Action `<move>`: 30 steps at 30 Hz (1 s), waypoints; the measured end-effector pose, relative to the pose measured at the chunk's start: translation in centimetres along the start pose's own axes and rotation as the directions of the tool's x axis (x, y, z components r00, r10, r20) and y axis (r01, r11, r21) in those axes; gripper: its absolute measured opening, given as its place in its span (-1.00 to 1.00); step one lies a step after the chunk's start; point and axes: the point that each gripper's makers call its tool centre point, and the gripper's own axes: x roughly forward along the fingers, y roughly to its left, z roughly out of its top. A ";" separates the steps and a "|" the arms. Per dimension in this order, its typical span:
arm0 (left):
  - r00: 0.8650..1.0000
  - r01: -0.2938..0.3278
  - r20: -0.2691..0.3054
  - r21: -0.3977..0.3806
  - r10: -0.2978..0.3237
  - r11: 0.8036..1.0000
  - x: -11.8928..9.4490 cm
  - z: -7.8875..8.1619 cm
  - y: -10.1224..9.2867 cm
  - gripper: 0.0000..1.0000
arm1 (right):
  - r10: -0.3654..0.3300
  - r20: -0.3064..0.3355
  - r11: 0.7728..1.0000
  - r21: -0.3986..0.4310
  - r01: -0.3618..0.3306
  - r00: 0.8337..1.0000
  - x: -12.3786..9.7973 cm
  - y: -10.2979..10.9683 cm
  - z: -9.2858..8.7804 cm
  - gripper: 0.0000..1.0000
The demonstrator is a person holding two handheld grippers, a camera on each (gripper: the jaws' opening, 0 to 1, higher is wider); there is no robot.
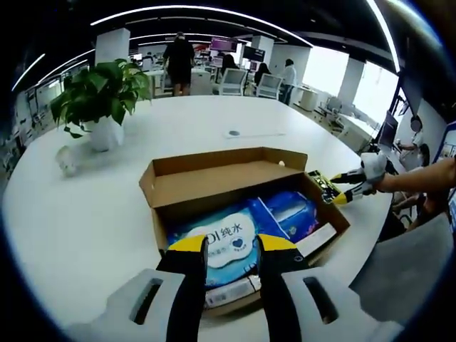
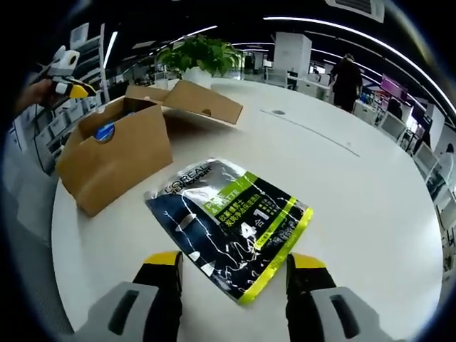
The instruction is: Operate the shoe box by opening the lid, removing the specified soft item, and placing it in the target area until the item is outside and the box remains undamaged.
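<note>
Shoe box sits lid-open on the white bench, blue wipes pack inside; the dark-and-green sachet is already out, flat on the bench just beside the box, probably the drop spot. Its long axis runs diagonally from near the box toward the right tongs, spread and empty. Left tongs hover spread over the box.

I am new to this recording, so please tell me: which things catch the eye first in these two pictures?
In the left gripper view, the open shoe box sits on the white table, with blue and white soft packs inside, just beyond the left gripper. In the right gripper view, a black and green pouch lies flat on the table between the open jaws of the right gripper, beside the box.
</note>
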 end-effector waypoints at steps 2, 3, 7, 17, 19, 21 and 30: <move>1.000 -0.004 -0.002 0.000 0.004 1.000 -0.1 -0.1 0.3 -0.47 | -0.002 -0.001 1.000 0.008 0.002 1.000 0.0 0.1 -0.1 0.13; 1.000 -0.005 -0.003 0.000 0.005 1.000 -0.2 -0.2 0.4 -0.47 | -0.004 -0.002 1.000 0.008 0.004 1.000 0.0 0.1 -0.1 0.13; 1.000 -0.007 -0.015 0.016 0.007 1.000 -0.3 -0.4 0.7 -0.46 | -0.007 -0.002 1.000 0.004 0.007 1.000 -0.2 0.2 0.0 0.13; 0.998 -0.015 -0.062 0.064 0.019 0.998 0.0 -0.8 2.1 -0.45 | -0.026 0.024 1.000 0.009 0.026 0.999 -1.5 0.3 1.2 0.14; 0.997 -0.017 -0.069 0.064 0.022 0.998 0.0 -1.0 2.3 -0.45 | -0.024 0.037 1.000 0.017 0.023 0.999 -2.0 0.7 1.9 0.14; 0.997 -0.021 -0.079 0.070 0.027 0.997 0.1 -1.1 2.4 -0.44 | -0.026 0.048 1.000 0.008 0.026 0.998 -2.2 0.9 2.5 0.13; 0.996 -0.025 -0.081 0.067 0.030 0.997 -0.1 -1.6 2.7 -0.43 | 0.019 0.113 0.999 0.037 -0.023 0.993 -3.8 3.5 7.4 0.02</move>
